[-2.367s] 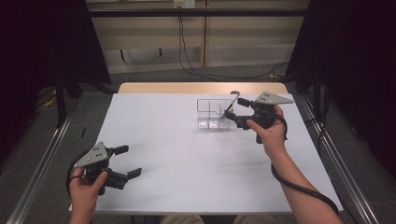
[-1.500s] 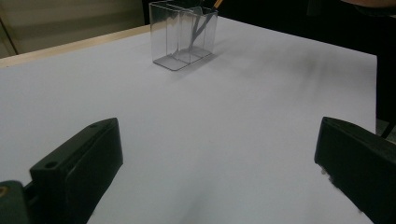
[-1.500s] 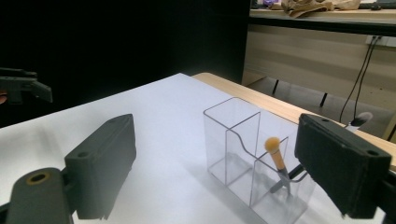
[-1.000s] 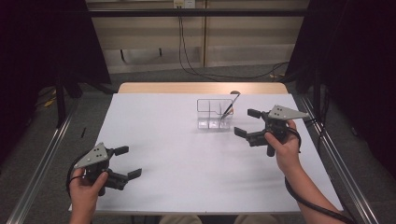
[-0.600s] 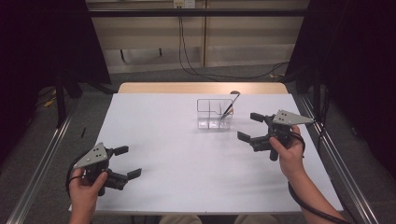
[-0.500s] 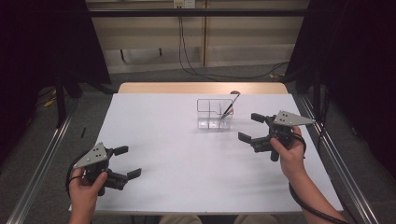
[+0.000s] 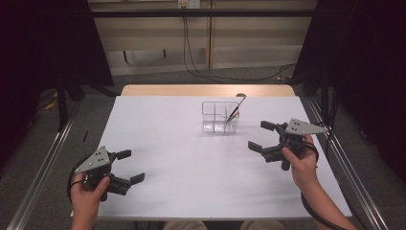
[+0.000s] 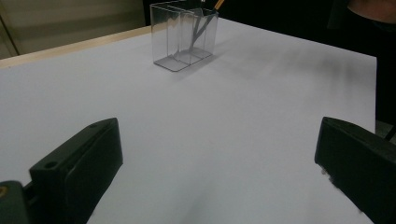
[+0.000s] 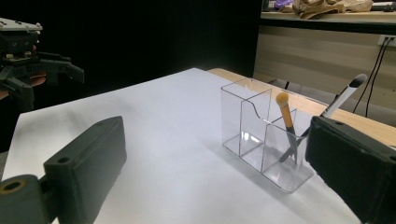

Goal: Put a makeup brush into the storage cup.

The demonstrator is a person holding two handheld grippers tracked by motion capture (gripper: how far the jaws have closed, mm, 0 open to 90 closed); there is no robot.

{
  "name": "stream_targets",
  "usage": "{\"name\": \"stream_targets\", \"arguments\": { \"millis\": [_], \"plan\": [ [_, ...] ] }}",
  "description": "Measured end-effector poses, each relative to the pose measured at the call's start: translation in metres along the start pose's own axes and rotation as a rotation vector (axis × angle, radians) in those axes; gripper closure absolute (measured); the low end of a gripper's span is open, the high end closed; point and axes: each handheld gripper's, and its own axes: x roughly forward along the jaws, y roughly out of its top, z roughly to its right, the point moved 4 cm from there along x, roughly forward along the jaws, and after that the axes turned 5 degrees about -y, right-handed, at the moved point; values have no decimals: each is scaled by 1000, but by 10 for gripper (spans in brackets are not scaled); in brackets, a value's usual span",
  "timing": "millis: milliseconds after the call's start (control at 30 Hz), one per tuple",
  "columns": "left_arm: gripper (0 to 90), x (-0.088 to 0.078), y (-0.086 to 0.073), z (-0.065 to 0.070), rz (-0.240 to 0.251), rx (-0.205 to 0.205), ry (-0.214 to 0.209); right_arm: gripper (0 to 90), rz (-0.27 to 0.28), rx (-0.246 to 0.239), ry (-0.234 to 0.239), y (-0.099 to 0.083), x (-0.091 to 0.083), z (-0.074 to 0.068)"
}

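A clear plastic organizer (image 7: 220, 116) with several compartments stands at the far middle of the white table (image 7: 191, 158). Two thin brushes lean in its right end: an orange-tipped one (image 9: 285, 116) and a longer one with a pale tip (image 9: 343, 95). My right gripper (image 7: 259, 135) is open and holds nothing, hovering to the right of the organizer and a little nearer, jaws pointing left. In the right gripper view the organizer (image 9: 261, 135) sits between its wide jaws but farther off. My left gripper (image 7: 131, 166) is open and holds nothing at the near left corner, far from the organizer (image 8: 184, 35).
A wooden strip (image 7: 206, 90) runs along the table's far edge. Metal rails (image 7: 43, 163) flank both sides, and dark curtains close in left and right. Cables hang on the back wall (image 7: 191, 43). The left gripper (image 9: 49, 84) appears at the upper left of the right gripper view.
My right gripper has drawn back from the organizer toward the near right, with its jaws open. The brushes stay in the organizer. The left gripper has not moved.
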Motion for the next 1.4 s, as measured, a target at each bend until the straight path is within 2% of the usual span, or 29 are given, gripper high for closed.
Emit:
{"name": "stream_targets", "arguments": {
  "millis": [267, 1400],
  "plan": [
    [9, 0, 0, 0, -2, 3, -1, 50, 12, 4, 0, -3, -10, 0],
    [9, 1, 1, 1, 1, -3, 4, 51, -28, 1, -31, -26, -48, 7]
  ]
}}
